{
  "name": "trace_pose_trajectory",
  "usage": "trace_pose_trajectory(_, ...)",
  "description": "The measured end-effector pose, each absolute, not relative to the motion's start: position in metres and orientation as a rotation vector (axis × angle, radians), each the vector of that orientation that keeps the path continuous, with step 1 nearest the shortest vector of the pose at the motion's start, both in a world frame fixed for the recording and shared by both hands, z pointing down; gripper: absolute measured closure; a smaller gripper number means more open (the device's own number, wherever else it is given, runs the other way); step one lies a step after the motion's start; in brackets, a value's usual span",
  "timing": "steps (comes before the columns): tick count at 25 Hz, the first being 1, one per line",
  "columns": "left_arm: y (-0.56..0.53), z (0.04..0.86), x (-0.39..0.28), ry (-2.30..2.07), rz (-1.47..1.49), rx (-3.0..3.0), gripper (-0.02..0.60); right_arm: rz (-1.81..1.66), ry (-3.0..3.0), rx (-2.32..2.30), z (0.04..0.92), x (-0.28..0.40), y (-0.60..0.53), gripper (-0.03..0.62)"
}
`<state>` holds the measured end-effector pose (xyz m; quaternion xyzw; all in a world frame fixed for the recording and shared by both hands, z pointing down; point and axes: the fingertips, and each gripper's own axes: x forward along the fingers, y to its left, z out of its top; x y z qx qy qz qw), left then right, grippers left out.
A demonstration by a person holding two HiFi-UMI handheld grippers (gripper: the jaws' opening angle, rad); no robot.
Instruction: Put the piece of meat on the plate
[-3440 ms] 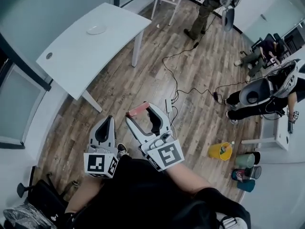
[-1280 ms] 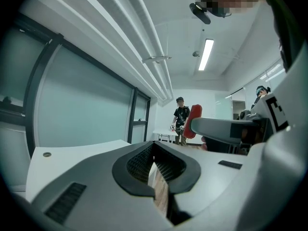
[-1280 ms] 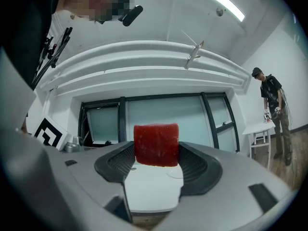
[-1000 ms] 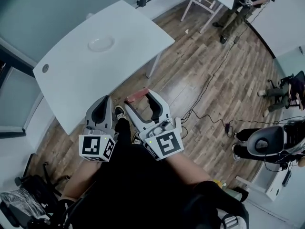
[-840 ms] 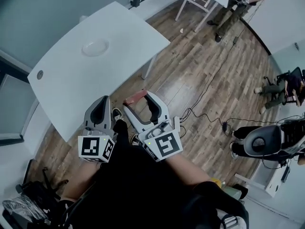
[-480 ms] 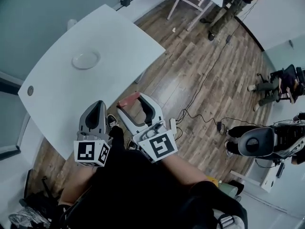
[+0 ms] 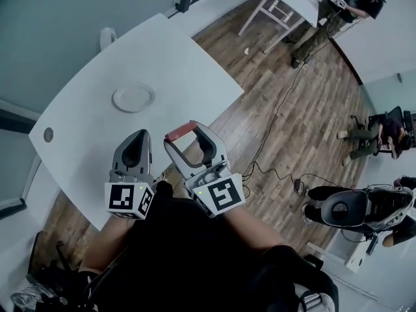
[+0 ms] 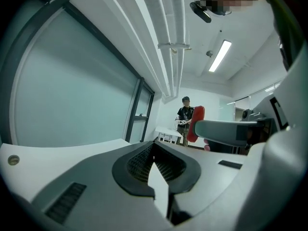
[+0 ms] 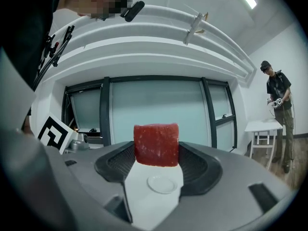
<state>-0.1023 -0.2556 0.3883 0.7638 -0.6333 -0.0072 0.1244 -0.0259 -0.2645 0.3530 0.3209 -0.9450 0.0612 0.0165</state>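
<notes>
Plate [image 7: 133, 98] nearer now; right tool [image 7: 182, 132] clamped on meat [image 7: 180, 130], long axis jaw-to-jaw; left tool [image 7: 134, 138] closed.

The left tongs [image 7: 133, 135] and right tongs [image 7: 184, 132] are light-grey moulded shells with black ribbed pads [image 9: 115, 164]. Each carries a white cube [image 7: 132, 201] printed with black square markers. The operator's clothing [image 7: 188, 259] is black, apparently short-sleeved.
</notes>
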Motion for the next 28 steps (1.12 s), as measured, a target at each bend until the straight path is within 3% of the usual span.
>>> trace_pose_trajectory(10, -0.279, 0.408, -0.153, -1.888, 0.038, 2.13, 0.578, 0.232, -2.899, 0.873, 0.378, -0.08, -0.304, 0.31)
trace_pose_trajectory(28, -0.345, 0.508, -0.21, -2.005, 0.175, 1.855, 0.578, 0.278, -2.754, 0.511, 0.504, -0.154, -0.38, 0.31)
